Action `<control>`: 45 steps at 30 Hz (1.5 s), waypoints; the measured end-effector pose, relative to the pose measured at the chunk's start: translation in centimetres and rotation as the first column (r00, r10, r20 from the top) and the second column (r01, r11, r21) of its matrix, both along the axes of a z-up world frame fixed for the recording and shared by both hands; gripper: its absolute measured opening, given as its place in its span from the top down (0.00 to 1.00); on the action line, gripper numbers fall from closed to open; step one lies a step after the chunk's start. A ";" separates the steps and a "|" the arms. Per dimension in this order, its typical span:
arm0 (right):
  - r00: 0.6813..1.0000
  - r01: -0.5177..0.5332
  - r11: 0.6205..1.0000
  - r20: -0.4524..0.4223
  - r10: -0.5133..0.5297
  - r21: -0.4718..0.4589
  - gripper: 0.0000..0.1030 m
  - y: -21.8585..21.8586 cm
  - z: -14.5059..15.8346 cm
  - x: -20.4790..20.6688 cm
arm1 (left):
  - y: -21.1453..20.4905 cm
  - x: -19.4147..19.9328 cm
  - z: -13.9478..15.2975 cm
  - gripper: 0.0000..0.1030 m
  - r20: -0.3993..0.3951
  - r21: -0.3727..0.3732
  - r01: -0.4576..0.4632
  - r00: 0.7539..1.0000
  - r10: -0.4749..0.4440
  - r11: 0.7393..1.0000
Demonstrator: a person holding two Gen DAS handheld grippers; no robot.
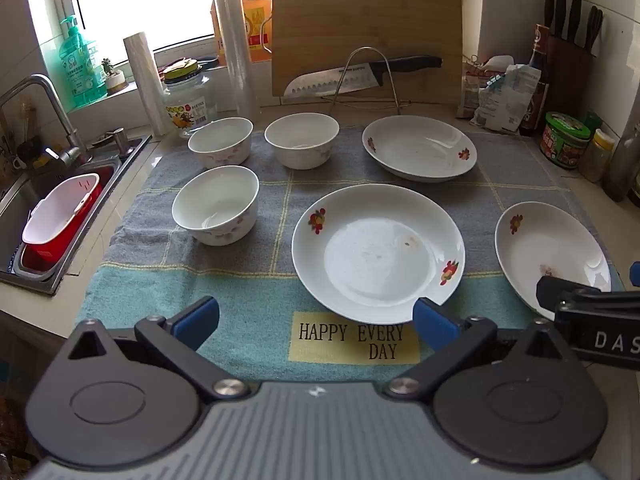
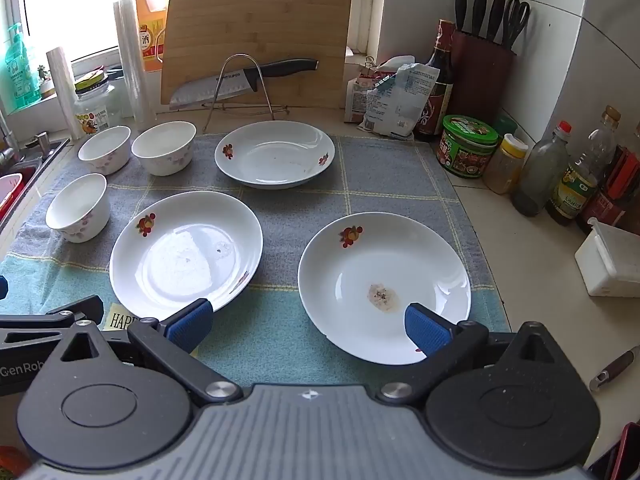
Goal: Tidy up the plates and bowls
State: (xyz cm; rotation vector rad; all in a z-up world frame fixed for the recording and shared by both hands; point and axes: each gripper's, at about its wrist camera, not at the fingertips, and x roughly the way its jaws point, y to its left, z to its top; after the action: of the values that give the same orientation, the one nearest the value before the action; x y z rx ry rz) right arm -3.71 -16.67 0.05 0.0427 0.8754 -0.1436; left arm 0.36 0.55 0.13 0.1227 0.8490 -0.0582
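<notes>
Three white plates with fruit prints lie apart on a grey-blue towel point(image 1: 248, 292): a middle plate point(image 1: 378, 252) point(image 2: 186, 250), a far plate point(image 1: 419, 148) point(image 2: 275, 154) and a right plate point(image 1: 552, 256) point(image 2: 384, 288) with a food stain. Three white bowls stand upright at the left: near bowl point(image 1: 216, 204) point(image 2: 78, 207), far left bowl point(image 1: 221, 142) point(image 2: 105, 155), far middle bowl point(image 1: 302, 140) point(image 2: 164, 147). My left gripper point(image 1: 316, 322) is open and empty just before the middle plate. My right gripper point(image 2: 308, 326) is open and empty, its right fingertip over the right plate's near rim.
A cutting board point(image 1: 366, 36) and knife on a wire rack point(image 1: 364, 76) stand behind the towel. A sink point(image 1: 48, 208) with a red-white basket is at the left. Jars, bottles point(image 2: 576, 184) and a knife block point(image 2: 482, 72) crowd the right. A white box point(image 2: 610, 264) sits right.
</notes>
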 end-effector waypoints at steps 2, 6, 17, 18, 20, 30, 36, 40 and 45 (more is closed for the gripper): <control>1.000 0.000 1.000 0.008 0.000 -0.002 0.00 0.0 0.0 0.0 | 0.0 0.0 0.0 0.01 -0.001 -0.001 -0.001 1.000 0.001 1.000; 1.000 0.000 1.000 0.007 0.000 -0.007 0.00 0.1 0.1 -0.1 | 0.1 0.0 0.1 0.01 -0.001 0.000 -0.001 1.000 0.001 1.000; 1.000 0.000 1.000 0.006 0.000 -0.007 0.00 0.2 0.2 -0.2 | 0.1 0.0 0.1 0.01 -0.001 -0.001 0.000 1.000 0.000 1.000; 1.000 0.000 1.000 0.006 0.000 -0.008 0.00 0.2 0.2 -0.2 | 0.1 0.0 0.1 0.01 -0.001 -0.001 -0.001 1.000 0.001 1.000; 1.000 0.000 1.000 0.007 0.001 -0.007 0.00 0.2 0.1 -0.2 | 0.1 0.0 0.1 0.01 -0.001 -0.001 0.000 1.000 0.000 1.000; 1.000 0.000 1.000 0.009 0.000 -0.010 0.00 0.4 0.3 -0.5 | 0.6 0.0 0.5 0.01 0.004 -0.008 0.003 1.000 -0.003 1.000; 1.000 0.004 1.000 0.013 -0.004 -0.013 0.00 0.4 0.5 -0.4 | 0.8 0.1 0.5 0.01 0.008 -0.019 0.015 1.000 -0.015 1.000; 1.000 0.004 1.000 0.031 -0.003 -0.015 0.00 0.6 0.5 -0.7 | 1.1 0.2 0.5 0.01 0.013 -0.037 0.030 0.999 -0.030 0.999; 0.997 -0.015 1.000 0.078 0.015 -0.006 0.00 0.7 0.8 -1.2 | 1.4 0.3 0.6 0.01 0.041 -0.059 0.075 0.997 -0.073 0.995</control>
State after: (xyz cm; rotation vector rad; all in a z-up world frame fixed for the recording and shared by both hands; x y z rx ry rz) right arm -4.90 -15.96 0.86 0.0365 0.7975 -0.1294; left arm 0.68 2.00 0.69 0.0980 0.8031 -0.1505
